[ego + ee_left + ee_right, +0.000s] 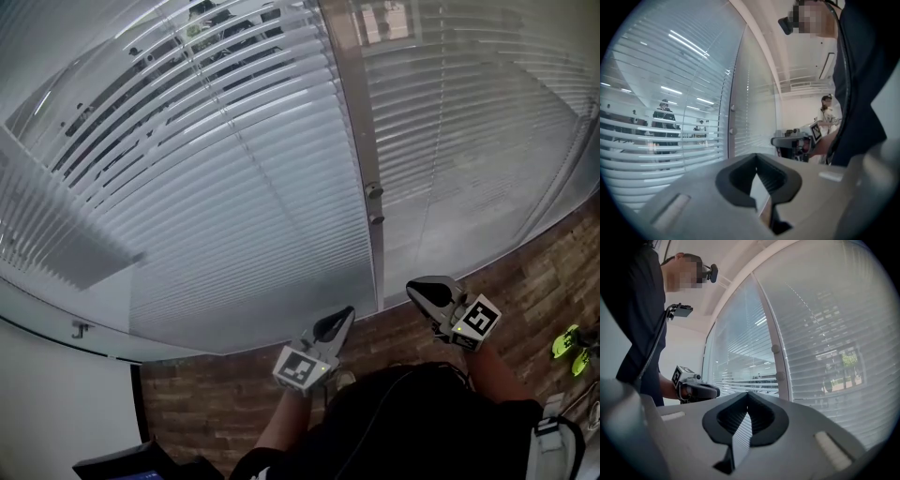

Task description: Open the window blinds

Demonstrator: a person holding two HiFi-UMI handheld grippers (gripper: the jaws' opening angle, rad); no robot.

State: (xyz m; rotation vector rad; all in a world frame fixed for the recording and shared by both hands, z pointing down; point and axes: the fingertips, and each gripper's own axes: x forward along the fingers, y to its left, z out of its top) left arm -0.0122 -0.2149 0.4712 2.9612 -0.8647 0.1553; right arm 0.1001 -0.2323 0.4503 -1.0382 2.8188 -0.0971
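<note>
White slatted blinds [234, 187] hang behind a curved glass wall, in two panels split by a vertical post [361, 112]. The post bears two small round knobs [374, 192]. Slats at the upper left are tilted and let the outside show; the right panel [469, 141] looks flat and closed. My left gripper [342, 319] is shut and empty, a little short of the glass, left of the post. To the right of the post, my right gripper [419, 289] is also shut with nothing in it. Both knobs [775, 348] stand ahead of my right gripper [748, 393]. The left gripper view shows its own gripper [756, 157] and the blinds [656, 140].
A brick-pattern floor [525, 281] runs along the foot of the glass. Something yellow-green [567, 342] lies on it at the right. A dark object [122, 459] sits at the lower left. One person stands beyond the blinds [663, 126], another farther off in the room [827, 117].
</note>
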